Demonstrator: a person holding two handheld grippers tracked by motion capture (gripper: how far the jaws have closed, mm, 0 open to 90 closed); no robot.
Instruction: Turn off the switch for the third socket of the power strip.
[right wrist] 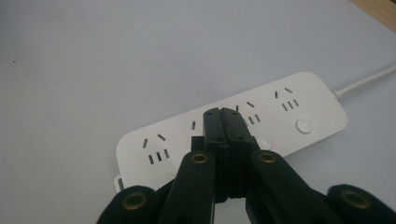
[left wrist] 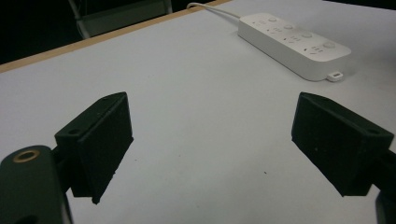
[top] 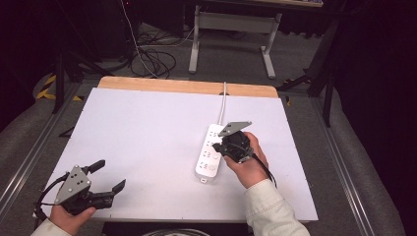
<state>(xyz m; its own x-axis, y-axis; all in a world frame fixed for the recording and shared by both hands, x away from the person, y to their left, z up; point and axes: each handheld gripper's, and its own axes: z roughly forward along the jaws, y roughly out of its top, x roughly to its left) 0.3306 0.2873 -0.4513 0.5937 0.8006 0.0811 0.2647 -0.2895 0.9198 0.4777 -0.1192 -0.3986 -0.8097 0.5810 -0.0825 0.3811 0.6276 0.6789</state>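
A white power strip (top: 210,151) with several sockets and round buttons lies right of the table's middle, its white cable (top: 223,101) running to the far edge. My right gripper (top: 220,146) hovers over the strip's near half, jaws pressed together with nothing between them. In the right gripper view the shut tips (right wrist: 223,113) sit just above the strip (right wrist: 299,107), near a middle socket. My left gripper (top: 109,176) rests at the near left corner, jaws wide apart and empty. In the left gripper view the strip (left wrist: 292,42) lies far ahead to the right of the open gripper (left wrist: 210,135).
The white table top (top: 147,137) has a wooden strip (top: 187,87) along its far edge. Beyond it stand a grey desk frame (top: 231,34) and loose cables on the floor (top: 152,59). Metal rails run along both sides of the table.
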